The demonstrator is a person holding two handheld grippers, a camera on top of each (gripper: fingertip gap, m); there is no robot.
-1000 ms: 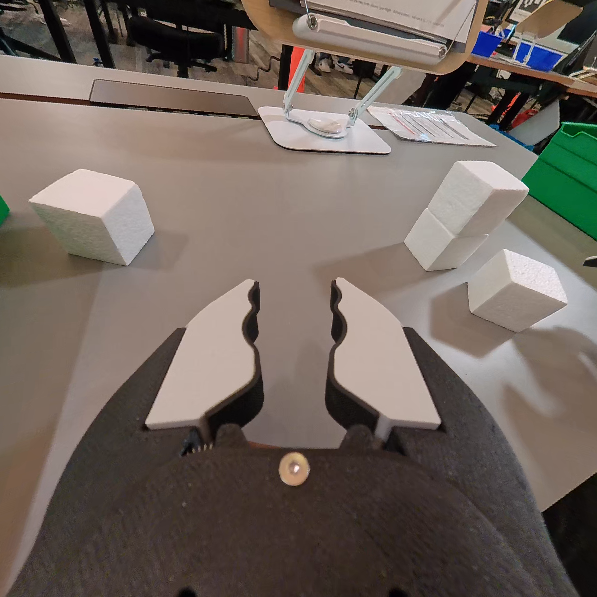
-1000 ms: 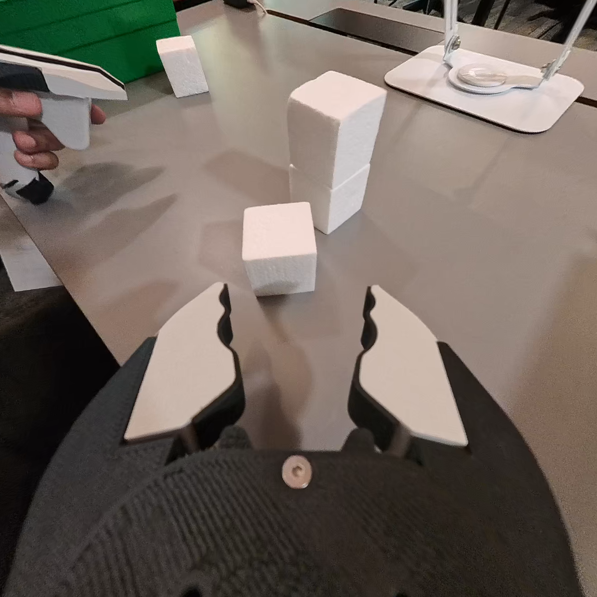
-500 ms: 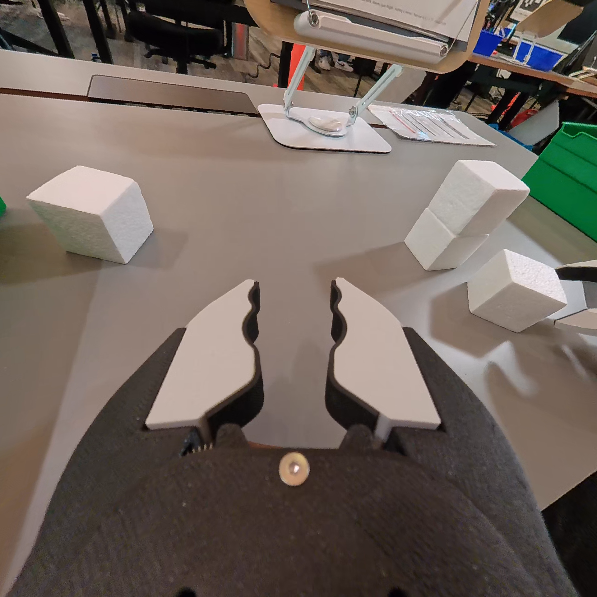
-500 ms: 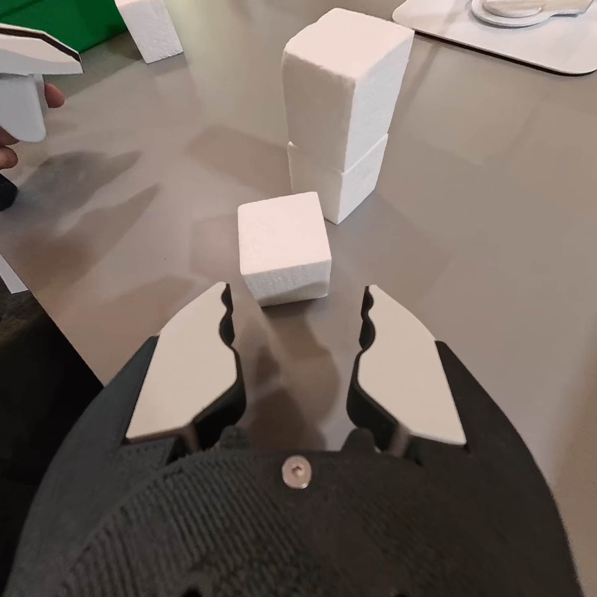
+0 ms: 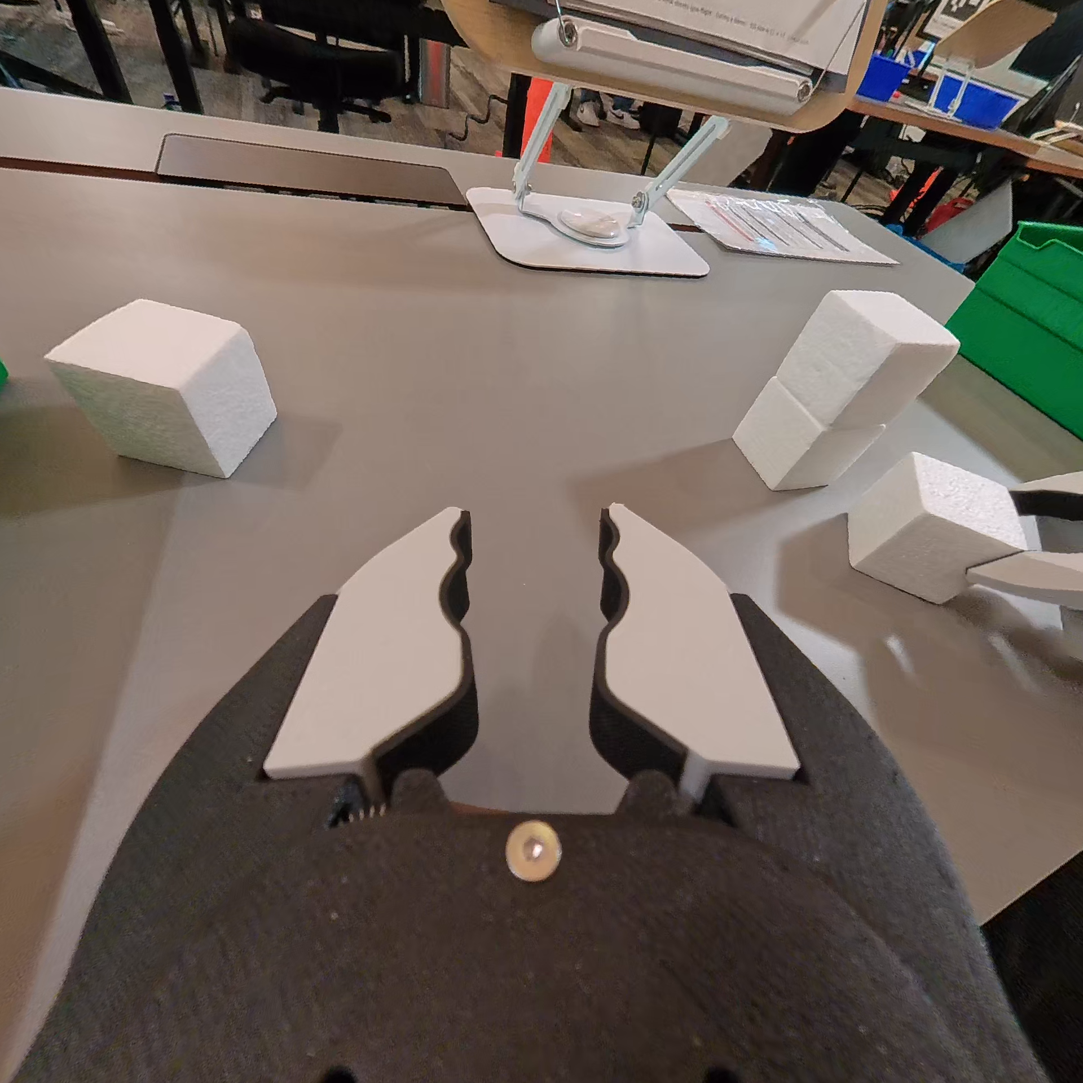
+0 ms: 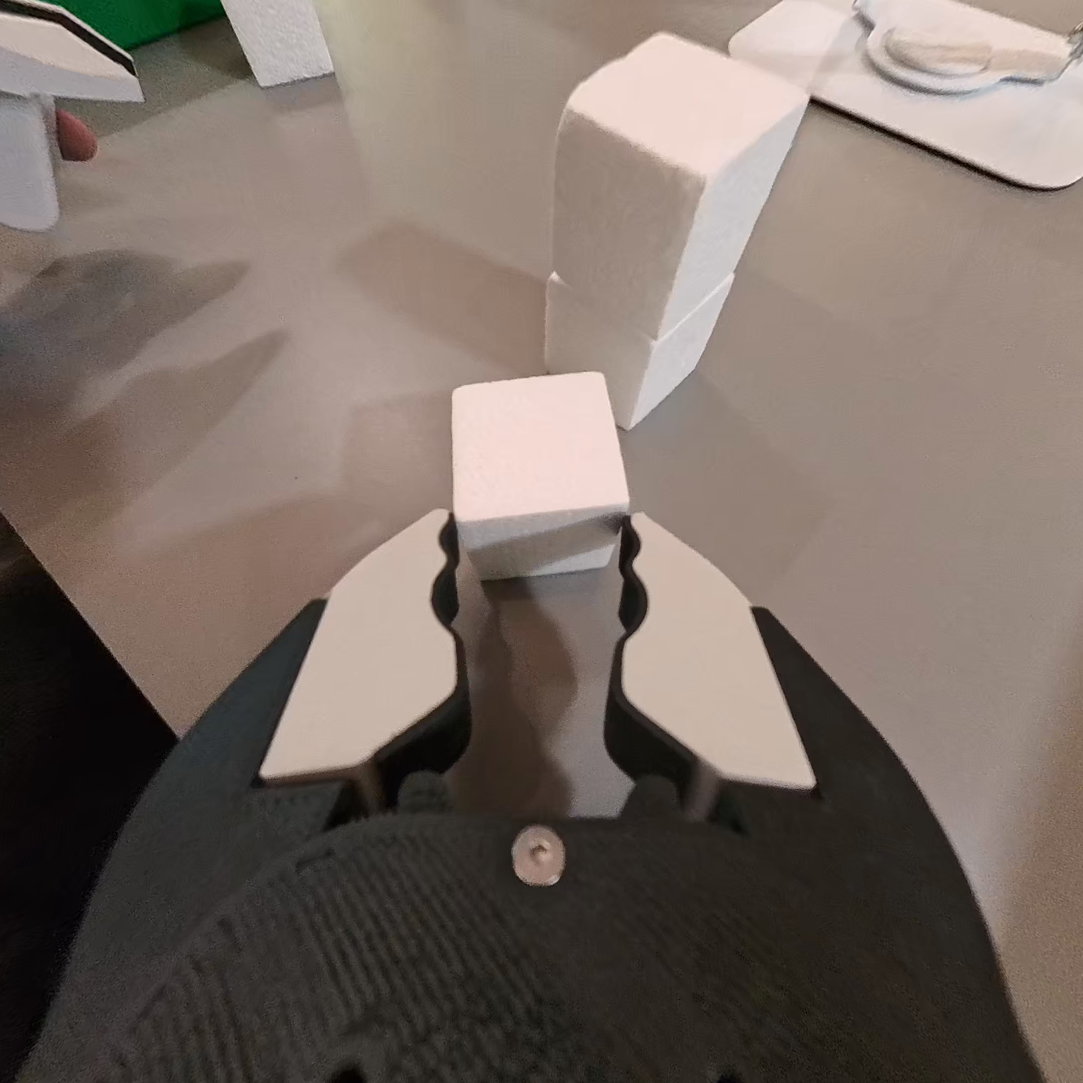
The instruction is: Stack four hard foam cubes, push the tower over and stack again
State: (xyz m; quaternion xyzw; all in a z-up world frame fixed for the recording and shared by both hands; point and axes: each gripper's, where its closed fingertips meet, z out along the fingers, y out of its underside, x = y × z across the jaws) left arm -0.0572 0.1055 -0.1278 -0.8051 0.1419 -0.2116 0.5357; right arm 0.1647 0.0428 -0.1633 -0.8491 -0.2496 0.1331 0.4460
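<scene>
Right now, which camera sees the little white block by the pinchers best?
The right wrist view: the single foam block sits centered, just ahead of the open right gripper, top and front faces clear. The left wrist view shows the same block off at the right edge, the right gripper's fingers flanking it.

The left tongs (image 5: 534, 516) hang with jaws parted, gripping nothing. The right tongs (image 6: 538, 521) reach forward, low, jaws parted wider, tips apart.

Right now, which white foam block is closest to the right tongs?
The single foam cube between the tips of the right tongs. The two stacked cubes stand behind it; the fourth cube sits far left.
</scene>
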